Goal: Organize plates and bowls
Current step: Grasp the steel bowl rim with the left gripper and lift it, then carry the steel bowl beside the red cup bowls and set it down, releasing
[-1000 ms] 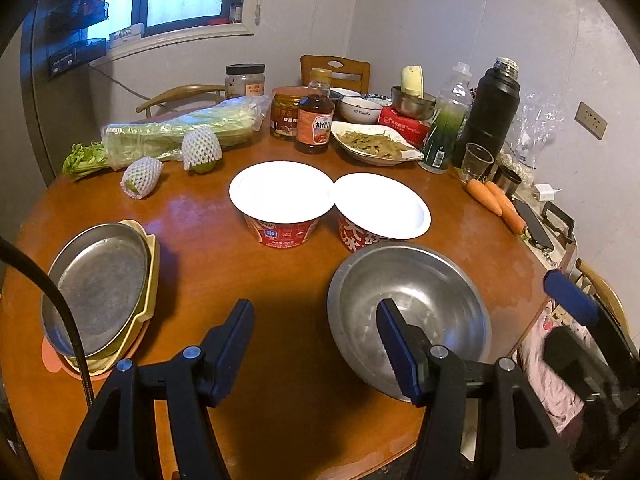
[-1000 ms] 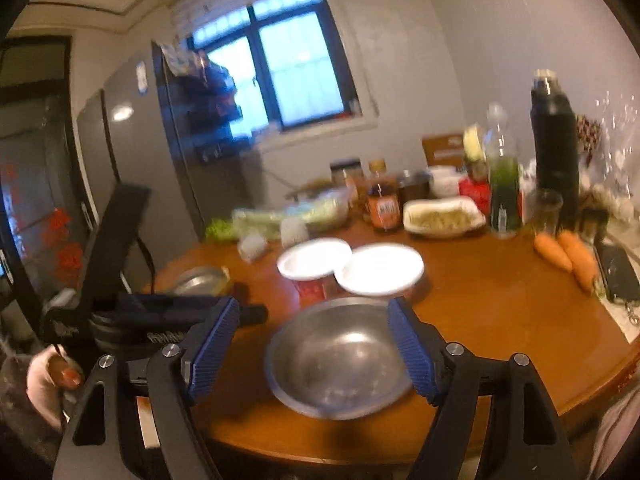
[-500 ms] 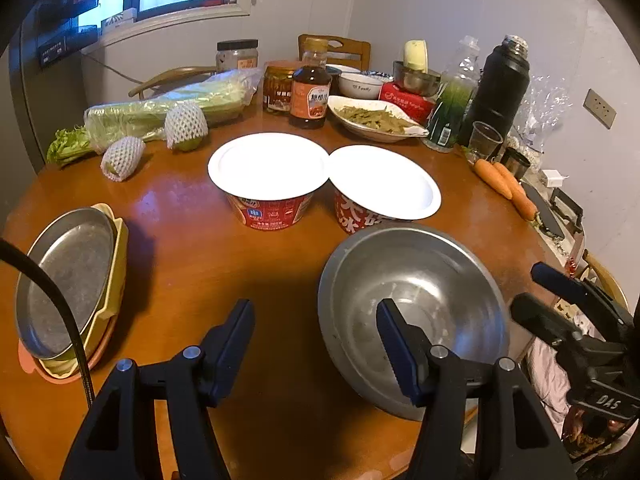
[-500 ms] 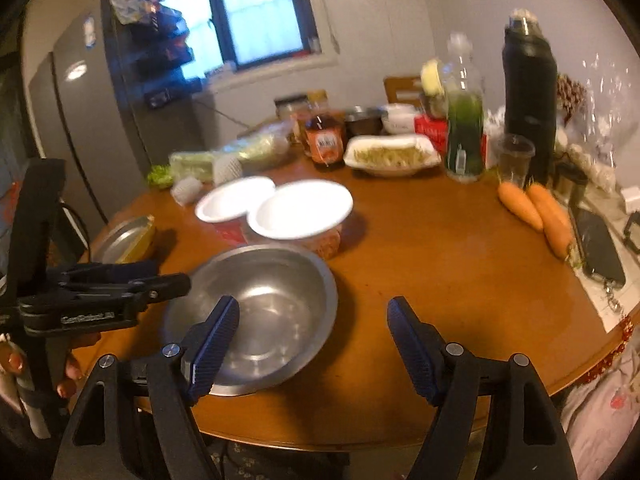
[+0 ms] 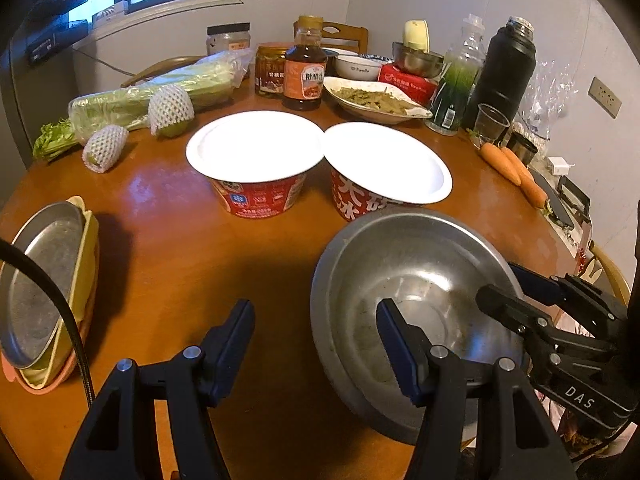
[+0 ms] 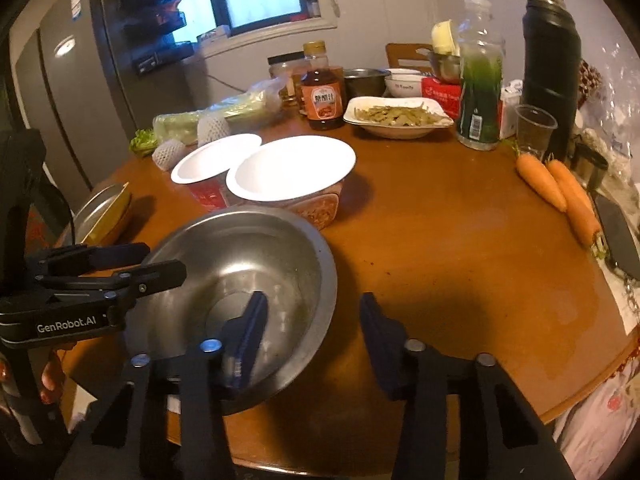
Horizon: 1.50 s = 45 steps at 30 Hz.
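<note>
The round, glossy brown wooden worktop carries the wide, shallow steel bowl at its near edge, just before two red paper tubs with white lids. The step in hand looks like gripping that bowl's rim. The right tool has just been narrowing, its jaws astride the thin near rim, not visibly pinching. The left tool stands half-wide, empty. Next: a firm pinch; smooth steel may slip. Left of the bowl, a flat steel plate tops stacked dishes.

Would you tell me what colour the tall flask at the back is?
Black flask, with a metallic cap; clearest in the right wrist view.
</note>
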Motion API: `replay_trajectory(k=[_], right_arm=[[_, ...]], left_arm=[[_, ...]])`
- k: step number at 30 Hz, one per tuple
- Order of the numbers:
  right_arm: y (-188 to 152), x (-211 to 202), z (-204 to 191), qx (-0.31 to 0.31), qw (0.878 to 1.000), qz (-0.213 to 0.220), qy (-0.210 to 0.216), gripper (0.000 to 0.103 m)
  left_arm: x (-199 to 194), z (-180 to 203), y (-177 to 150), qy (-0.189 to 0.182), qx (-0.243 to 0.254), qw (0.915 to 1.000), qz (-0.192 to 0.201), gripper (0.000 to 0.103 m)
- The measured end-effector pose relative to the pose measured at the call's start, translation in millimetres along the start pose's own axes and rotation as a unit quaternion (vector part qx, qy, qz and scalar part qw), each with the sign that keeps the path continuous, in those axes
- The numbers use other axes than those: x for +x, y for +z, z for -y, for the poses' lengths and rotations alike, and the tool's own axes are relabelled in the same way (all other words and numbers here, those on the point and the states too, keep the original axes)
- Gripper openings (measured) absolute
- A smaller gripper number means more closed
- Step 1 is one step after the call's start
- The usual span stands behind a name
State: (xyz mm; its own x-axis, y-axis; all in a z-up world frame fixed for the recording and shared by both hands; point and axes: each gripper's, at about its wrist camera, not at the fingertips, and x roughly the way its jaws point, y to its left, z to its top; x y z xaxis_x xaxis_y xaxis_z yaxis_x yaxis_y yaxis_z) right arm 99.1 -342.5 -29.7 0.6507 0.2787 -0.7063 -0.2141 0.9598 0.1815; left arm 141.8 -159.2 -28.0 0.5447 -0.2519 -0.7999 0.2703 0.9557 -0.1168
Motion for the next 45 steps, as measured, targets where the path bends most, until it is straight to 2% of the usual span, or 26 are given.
replay_trajectory(k=[5,8,14,36,45], right_arm=[[-1,4,-4,-0.007,1.0,0.0,-0.002,0.029],[-1,4,-8,-0.014,1.0,0.002,-0.012,0.029],[3,5,-14,-0.014,0.999,0.003,-0.03,0.028],[26,-8,-81,-0.041,0.999,0.032,0.006,0.028],[42,-8,-119,-0.065,0.997,0.044,0.021,0.028]], left_arm=[[6,3,-2,-0.009,0.006,0.9999,-0.008,0.04],[7,8,-4,-0.013,0.011,0.9998,-0.011,0.03],[5,8,-5,-0.011,0.007,0.9999,-0.008,0.03],[-57,-50,-8,0.01,-0.04,0.9978,0.053,0.03],[-77,-87,-8,0.024,-0.062,0.995,0.075,0.03]])
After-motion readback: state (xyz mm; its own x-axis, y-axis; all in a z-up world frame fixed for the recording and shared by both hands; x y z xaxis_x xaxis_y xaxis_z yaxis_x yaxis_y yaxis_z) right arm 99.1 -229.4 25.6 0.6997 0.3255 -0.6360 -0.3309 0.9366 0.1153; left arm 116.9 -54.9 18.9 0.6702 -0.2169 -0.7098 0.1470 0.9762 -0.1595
